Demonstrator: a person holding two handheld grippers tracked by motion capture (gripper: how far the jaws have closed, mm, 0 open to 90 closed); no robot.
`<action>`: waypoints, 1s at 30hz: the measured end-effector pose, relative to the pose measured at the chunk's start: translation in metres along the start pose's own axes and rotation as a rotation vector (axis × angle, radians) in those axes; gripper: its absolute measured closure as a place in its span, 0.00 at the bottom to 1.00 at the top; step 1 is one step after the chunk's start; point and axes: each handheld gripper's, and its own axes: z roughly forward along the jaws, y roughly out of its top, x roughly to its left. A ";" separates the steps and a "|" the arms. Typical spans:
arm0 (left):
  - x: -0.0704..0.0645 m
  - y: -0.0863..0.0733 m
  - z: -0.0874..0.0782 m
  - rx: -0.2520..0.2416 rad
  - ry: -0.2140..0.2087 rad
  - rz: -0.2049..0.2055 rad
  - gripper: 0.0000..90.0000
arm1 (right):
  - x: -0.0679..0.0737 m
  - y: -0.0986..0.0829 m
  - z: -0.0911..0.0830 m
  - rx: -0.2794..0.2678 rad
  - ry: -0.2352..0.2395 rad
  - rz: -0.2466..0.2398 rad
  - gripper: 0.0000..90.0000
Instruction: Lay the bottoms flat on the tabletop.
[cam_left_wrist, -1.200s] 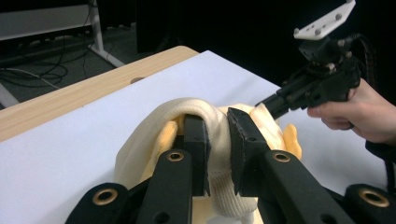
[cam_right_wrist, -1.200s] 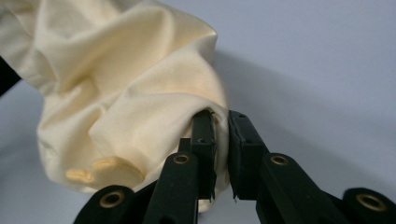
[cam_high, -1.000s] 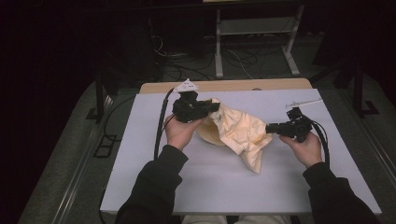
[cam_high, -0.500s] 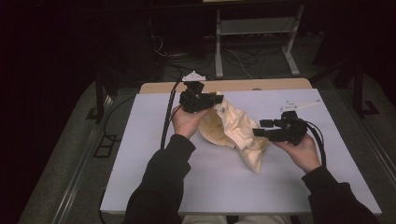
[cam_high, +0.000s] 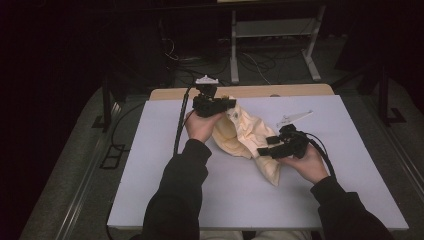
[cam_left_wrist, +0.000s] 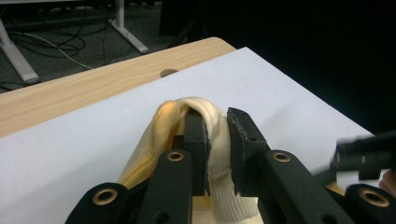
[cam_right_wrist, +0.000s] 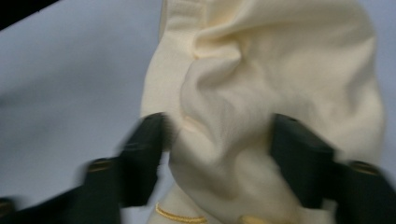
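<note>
Nearest to us, our right gripper rests at the lower part of a pale cream-yellow garment. In the right gripper view its jaws stand wide apart with a bulge of the cloth between them, unpinched, so it is released. The fabric here looks soft and matte, thrown into rounded folds, with a stitched seam and a thin line of golden embroidery near the bottom edge.

The garment lies crumpled in the middle of the white table, a loose heap tapering to a point toward us.

Farther off, our left gripper holds the cloth's far upper corner. In the left gripper view the flat black jaws are clenched on a fold with a ribbed knit band, the yellow cloth arching over one jaw. Beyond, a bare wooden strip edges the smooth white sheet.
</note>
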 end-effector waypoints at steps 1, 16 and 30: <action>0.001 -0.001 0.002 0.003 0.002 -0.007 0.86 | -0.001 0.001 0.002 0.009 0.017 0.010 0.74; 0.003 -0.003 -0.004 0.017 0.039 0.001 0.84 | -0.019 0.027 -0.012 -0.054 -0.013 0.126 0.93; 0.010 -0.005 -0.029 -0.066 0.079 -0.030 0.57 | -0.050 0.030 -0.026 -0.139 -0.062 0.259 0.94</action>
